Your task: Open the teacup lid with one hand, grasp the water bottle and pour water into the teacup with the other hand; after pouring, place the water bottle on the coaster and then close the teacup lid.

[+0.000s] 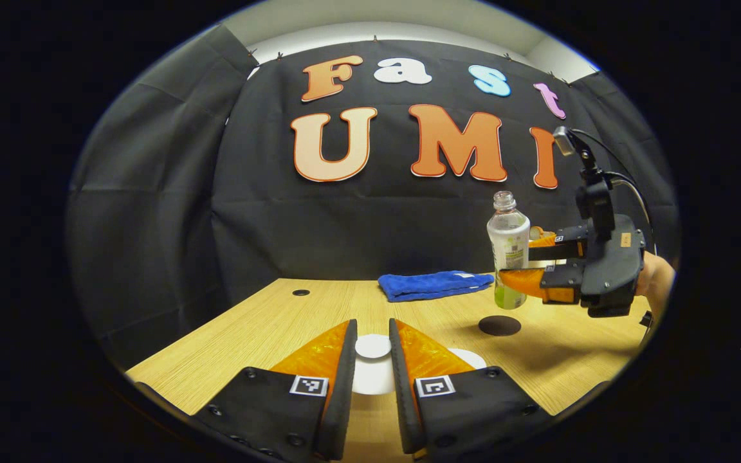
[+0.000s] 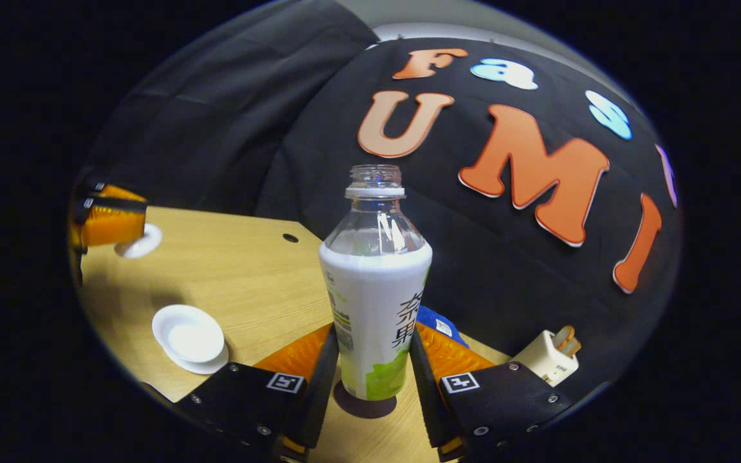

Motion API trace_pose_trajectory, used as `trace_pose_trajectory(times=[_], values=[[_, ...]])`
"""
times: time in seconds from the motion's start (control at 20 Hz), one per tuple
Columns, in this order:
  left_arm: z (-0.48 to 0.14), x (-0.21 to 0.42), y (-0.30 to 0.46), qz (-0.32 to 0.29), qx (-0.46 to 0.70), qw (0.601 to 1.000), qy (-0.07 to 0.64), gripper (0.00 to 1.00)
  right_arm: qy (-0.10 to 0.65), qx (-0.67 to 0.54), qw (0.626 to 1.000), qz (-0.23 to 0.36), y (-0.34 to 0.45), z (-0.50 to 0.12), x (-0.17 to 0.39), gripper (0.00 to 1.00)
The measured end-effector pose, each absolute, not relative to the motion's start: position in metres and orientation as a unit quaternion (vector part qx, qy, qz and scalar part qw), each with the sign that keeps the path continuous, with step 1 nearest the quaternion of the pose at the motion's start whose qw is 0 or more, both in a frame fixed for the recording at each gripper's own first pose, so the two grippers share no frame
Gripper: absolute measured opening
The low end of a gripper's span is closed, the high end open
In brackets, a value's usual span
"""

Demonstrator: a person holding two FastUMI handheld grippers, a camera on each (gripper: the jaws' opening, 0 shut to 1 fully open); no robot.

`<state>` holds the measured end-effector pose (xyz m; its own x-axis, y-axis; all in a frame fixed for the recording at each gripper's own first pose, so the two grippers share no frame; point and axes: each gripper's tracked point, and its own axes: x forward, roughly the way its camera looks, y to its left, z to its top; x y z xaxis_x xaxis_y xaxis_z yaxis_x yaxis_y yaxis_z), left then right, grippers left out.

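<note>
My left gripper (image 1: pixel 372 329) is shut on the knob of the white teacup lid (image 1: pixel 372 347), which it holds up off the table. The right gripper view has this gripper (image 2: pixel 127 226) at far left with the lid (image 2: pixel 141 244) in the air. The open white teacup (image 2: pixel 188 337) sits on its saucer below, and its rim (image 1: pixel 471 357) peeks from behind my finger. My right gripper (image 2: pixel 374 341) is shut on the uncapped water bottle (image 2: pixel 375 302), upright. In the left gripper view the bottle (image 1: pixel 507 247) hangs above the dark round coaster (image 1: pixel 499 325).
A folded blue cloth (image 1: pixel 435 284) lies at the back of the wooden table (image 1: pixel 248 334). A white plug-like block (image 2: pixel 547 357) sits at the right of the right gripper view. A small dark hole (image 1: pixel 300 292) marks the tabletop at left.
</note>
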<state>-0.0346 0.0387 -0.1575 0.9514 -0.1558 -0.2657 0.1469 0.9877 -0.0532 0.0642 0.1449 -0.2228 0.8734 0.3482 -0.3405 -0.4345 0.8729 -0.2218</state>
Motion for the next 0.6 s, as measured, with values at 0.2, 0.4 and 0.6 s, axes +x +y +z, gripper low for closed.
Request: trace_pose_trajectory(times=[0.2,0.4,0.6], values=[[-0.152,-0.031,0.029,-0.081,-0.016,0.988,0.129,0.35,0.165,-0.045,0.968,0.183,0.132,-0.226,0.076,0.63],[-0.151,-0.028,0.021,-0.086,-0.024,0.988,0.128,0.34,0.199,0.020,0.965,0.167,0.118,-0.248,0.087,0.60],[-0.154,-0.025,0.010,-0.091,-0.022,0.987,0.131,0.34,0.229,0.041,0.960,0.155,0.109,-0.278,0.086,0.63]])
